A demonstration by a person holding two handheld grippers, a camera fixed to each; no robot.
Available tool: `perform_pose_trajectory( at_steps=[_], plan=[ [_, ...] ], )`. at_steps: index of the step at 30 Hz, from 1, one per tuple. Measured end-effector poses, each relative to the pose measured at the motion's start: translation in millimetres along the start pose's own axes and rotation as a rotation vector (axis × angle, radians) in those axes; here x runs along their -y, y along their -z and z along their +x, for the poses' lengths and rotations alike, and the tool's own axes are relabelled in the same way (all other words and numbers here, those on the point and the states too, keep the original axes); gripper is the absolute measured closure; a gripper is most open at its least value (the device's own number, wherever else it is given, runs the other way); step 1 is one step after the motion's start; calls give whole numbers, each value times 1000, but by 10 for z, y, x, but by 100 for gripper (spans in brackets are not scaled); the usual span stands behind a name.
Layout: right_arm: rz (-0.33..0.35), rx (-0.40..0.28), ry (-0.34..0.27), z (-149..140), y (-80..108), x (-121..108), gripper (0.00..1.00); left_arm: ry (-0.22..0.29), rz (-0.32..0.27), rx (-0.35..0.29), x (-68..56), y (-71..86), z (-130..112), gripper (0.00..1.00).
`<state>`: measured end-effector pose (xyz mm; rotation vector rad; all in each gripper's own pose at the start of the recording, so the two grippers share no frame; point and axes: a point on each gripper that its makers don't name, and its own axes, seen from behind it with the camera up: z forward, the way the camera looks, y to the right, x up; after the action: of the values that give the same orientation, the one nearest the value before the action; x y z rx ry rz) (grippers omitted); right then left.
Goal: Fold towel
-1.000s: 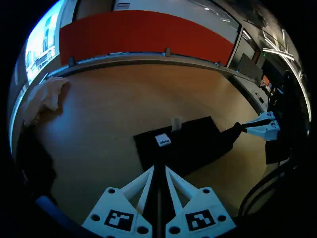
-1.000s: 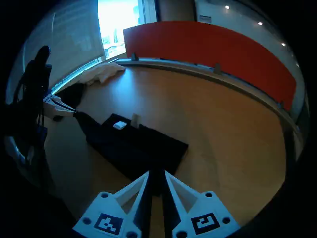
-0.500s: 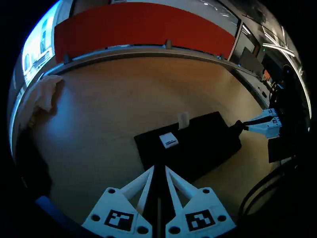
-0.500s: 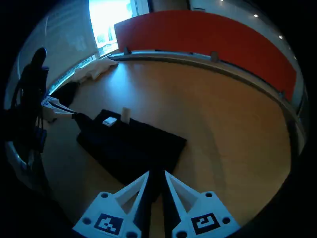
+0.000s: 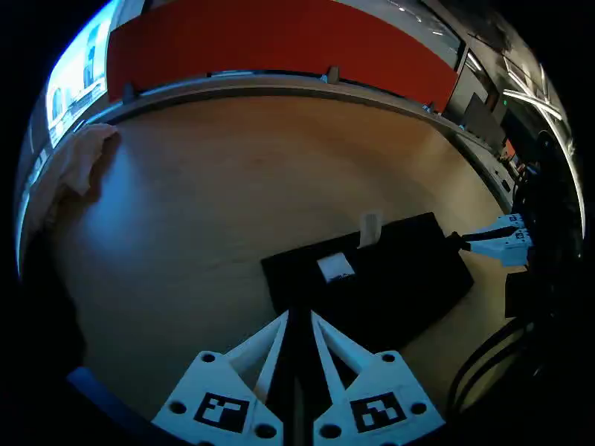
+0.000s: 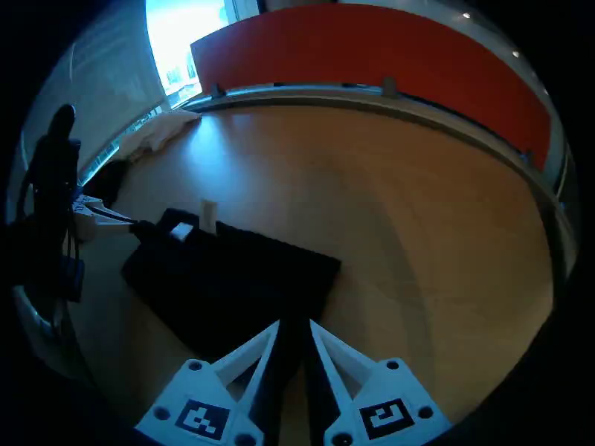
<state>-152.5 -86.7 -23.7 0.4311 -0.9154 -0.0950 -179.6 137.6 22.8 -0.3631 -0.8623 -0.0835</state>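
– since a second ago the black towel (image 5: 387, 275) is sitting further right in the left gripper view, and its white tag (image 5: 335, 266) is riding along with it. in the right gripper view the same towel (image 6: 223, 282) is showing further left than before.
– where is it resting now?
– it is spreading over the near part of the wooden desk (image 5: 208, 186), stretching between the two tools.
– and the tongs?
– the left tongs (image 5: 299, 318) are clenching the towel's near corner, with dark cloth filling the slit between the fingers. the right tongs (image 5: 462, 238) are showing at the right side of that view, pinching the towel's right corner.
– is the right gripper view agreeing?
– yes. the right tongs (image 6: 295, 325) are gripping the near corner there, and the left tongs (image 6: 128, 220) are biting the far-left corner.
– anything else on the cloth?
– a second pale tag (image 5: 370, 227) is standing up at the towel's far edge, just beside the white one.
– and around it?
– a pale cloth (image 5: 74, 160) is lying bunched at the desk's far left, well apart from the towel. a red panel (image 5: 275, 44) is running along the desk's far edge, and a bright window (image 6: 182, 37) is glowing to its left.
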Motion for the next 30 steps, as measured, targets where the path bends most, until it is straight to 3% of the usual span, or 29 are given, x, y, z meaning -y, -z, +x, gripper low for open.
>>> perform_pose_trajectory(
  at_steps=[11,15,23,29,30],
  plan=[
    [-30,-9,-17,73,-98,-59,83,8,10,5,76,-120,18,88],
    [-47,-15,-21,111,-121,-95,81,-2,16,1,101,-146,42,80],
    [-77,-28,-23,196,-179,-142,78,-7,14,-2,139,-160,97,53],
    [-91,-35,-19,251,-200,-171,76,-9,20,-12,183,-115,130,21],
    [-93,-37,-20,259,-203,-176,76,-11,23,-15,197,-102,134,20]
  ],
)
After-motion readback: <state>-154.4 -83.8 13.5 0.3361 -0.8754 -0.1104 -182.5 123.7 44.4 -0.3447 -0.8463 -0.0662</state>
